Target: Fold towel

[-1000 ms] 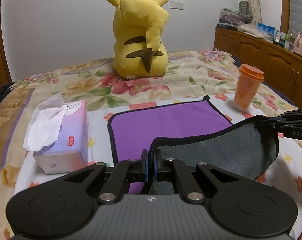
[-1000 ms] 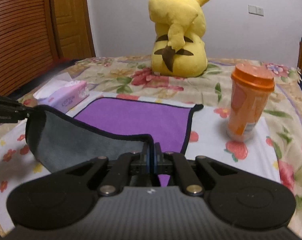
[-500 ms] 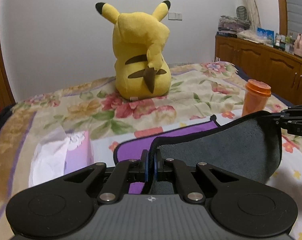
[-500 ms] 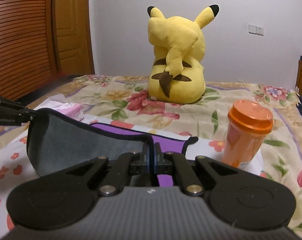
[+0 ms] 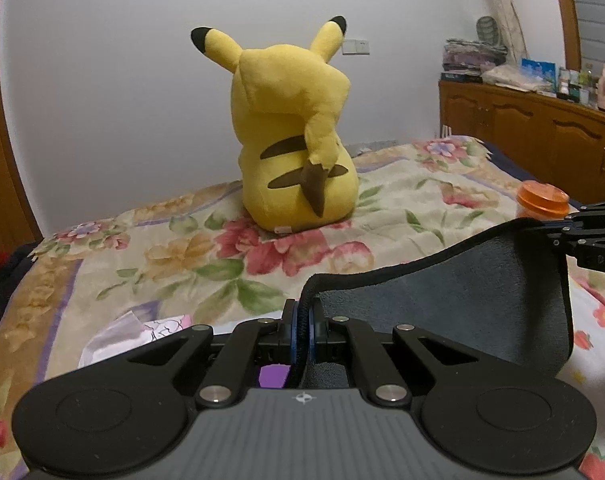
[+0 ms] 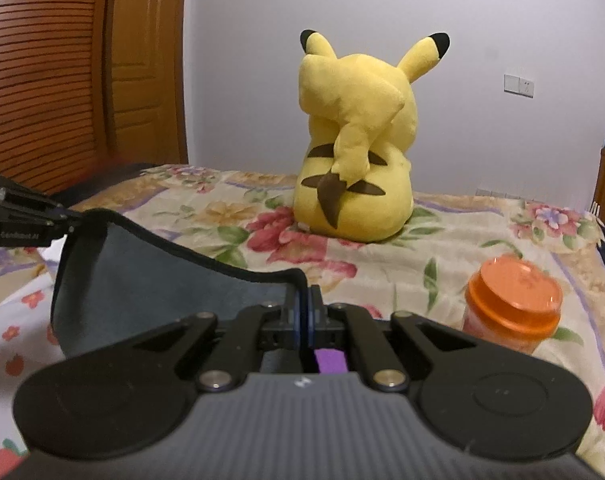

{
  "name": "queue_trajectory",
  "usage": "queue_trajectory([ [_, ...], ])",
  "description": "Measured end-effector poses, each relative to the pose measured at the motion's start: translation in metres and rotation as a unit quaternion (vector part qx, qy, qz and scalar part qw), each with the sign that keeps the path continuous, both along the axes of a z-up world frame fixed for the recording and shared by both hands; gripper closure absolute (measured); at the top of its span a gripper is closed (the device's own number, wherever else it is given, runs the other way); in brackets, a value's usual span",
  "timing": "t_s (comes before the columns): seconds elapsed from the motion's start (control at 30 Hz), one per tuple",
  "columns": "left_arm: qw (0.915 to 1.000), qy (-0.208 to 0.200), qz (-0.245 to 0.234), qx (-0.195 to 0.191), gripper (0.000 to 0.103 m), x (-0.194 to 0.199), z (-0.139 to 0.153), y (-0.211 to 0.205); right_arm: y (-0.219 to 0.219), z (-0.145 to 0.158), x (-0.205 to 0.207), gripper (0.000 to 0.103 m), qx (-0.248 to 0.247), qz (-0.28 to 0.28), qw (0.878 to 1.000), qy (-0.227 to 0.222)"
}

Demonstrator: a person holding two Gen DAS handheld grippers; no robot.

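A corner of the soft towel [image 5: 462,312], grey on the shown side and purple on the other, with a black stitched border, is clamped between the closed fingers of the black left gripper [image 5: 302,322]. The opposite corner of the same edge is pinched in the same way by the black right gripper [image 6: 305,312], which is seen in the left wrist view at the right border of the picture [image 5: 574,232]. The towel [image 6: 150,280] is held up above the flowered bedspread [image 5: 182,248], and its black edge sags in a curve between the two grippers, with the grey side turned toward both cameras. A small patch of the purple side is seen below each pair of fingers. Behind the towel, a yellow plush toy with black-tipped ears [image 5: 294,128] is seated on the bedspread with its back to the cameras. An orange plastic cup with an orange lid [image 6: 510,304] is standing on the bed near the right gripper, well apart from the toy. A tissue box with a white tissue [image 5: 134,332] is partly hidden behind the left gripper. A brown wooden cabinet [image 5: 542,132] is placed along the wall at the right.
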State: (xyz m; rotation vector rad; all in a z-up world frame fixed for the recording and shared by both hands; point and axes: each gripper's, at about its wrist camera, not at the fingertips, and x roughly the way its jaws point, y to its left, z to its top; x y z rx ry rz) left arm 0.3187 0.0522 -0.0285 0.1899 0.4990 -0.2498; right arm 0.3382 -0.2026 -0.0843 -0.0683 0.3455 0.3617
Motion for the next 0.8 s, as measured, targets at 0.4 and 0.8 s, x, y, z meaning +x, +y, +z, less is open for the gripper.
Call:
queue_trajectory([
  [0.4, 0.9997, -0.004, 0.011, 0.024, 0.094, 0.031, -0.012, -0.005, -0.002, -0.011, 0.041, 0.099, 0.003, -0.031, 0.999, 0.006],
  [0.8, 0.9984, 0.035, 0.025, 0.037, 0.094, 0.063, -0.056, -0.004, 0.002, -0.050, 0.068, 0.099, -0.002, -0.041, 0.998, 0.051],
])
